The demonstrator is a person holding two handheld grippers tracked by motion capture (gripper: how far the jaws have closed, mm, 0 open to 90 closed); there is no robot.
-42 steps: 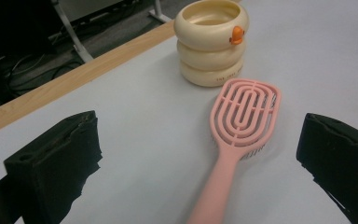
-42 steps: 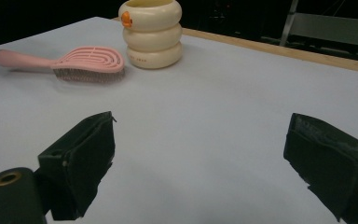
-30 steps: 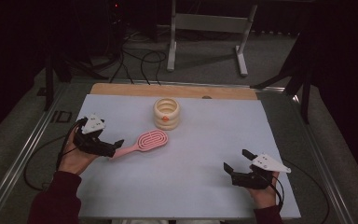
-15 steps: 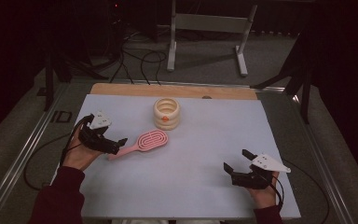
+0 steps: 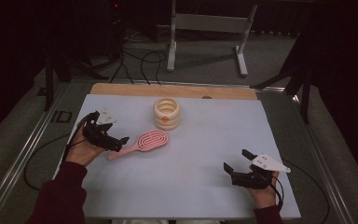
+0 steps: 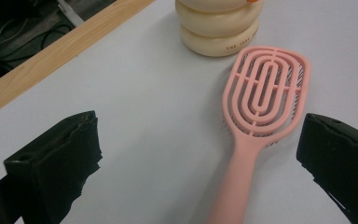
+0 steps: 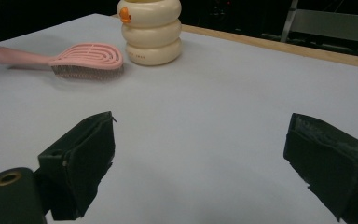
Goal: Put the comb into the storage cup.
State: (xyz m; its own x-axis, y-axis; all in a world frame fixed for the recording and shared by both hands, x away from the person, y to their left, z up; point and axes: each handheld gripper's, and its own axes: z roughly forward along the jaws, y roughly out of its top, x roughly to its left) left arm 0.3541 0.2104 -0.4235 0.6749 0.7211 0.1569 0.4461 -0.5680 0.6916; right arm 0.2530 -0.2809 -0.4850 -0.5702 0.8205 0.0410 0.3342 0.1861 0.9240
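A pink hairbrush [image 5: 145, 142] lies flat on the white table mat [image 5: 191, 186], its handle pointing toward the left hand. My left gripper [image 5: 120, 143] is open at the handle's end. In the left gripper view the brush [image 6: 263, 98] has its handle running down between the wide-apart jaws of my left gripper [image 6: 198, 128], nearer the right one and untouched. A cream ringed container [image 5: 167, 113] with an orange spot stands just behind the brush. My right gripper [image 5: 236, 161] rests open near the front right of the mat, holding nothing.
A wooden strip [image 5: 177, 90] borders the mat's far edge. Metal rails run along both table sides, and a cable [image 5: 32, 163] trails off left. In the right gripper view the brush [image 7: 81, 58] and container [image 7: 151, 32] lie far ahead of the right gripper [image 7: 200, 123].
My left gripper has edged a little right and forward, closer over the brush handle. The right gripper, brush and container have stayed put.
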